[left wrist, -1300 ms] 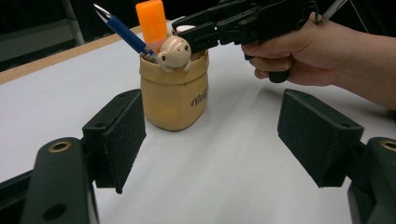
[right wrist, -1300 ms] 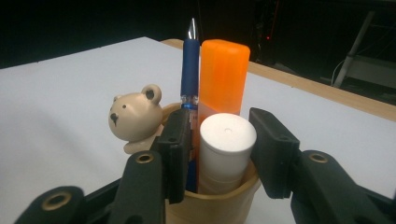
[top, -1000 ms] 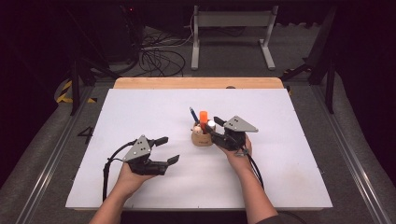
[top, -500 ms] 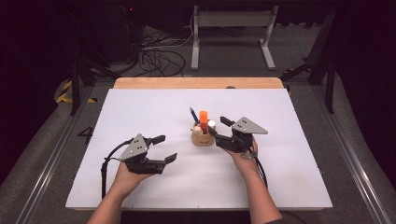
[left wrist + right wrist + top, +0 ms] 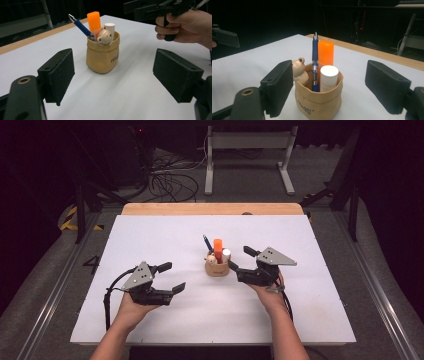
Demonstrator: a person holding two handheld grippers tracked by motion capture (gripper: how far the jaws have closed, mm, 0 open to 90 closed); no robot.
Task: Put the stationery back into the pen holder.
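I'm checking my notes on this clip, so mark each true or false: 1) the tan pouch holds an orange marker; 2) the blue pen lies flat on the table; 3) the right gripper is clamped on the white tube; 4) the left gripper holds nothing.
1) True: the orange block-shaped marker stands in the tan soft pouch-like holder.
2) False: the blue pen with a silver tip leans in the holder.
3) False: the right gripper has just been opening; its pads stand apart from the white cylindrical tube.
4) True: the left gripper is open over the bare white table.
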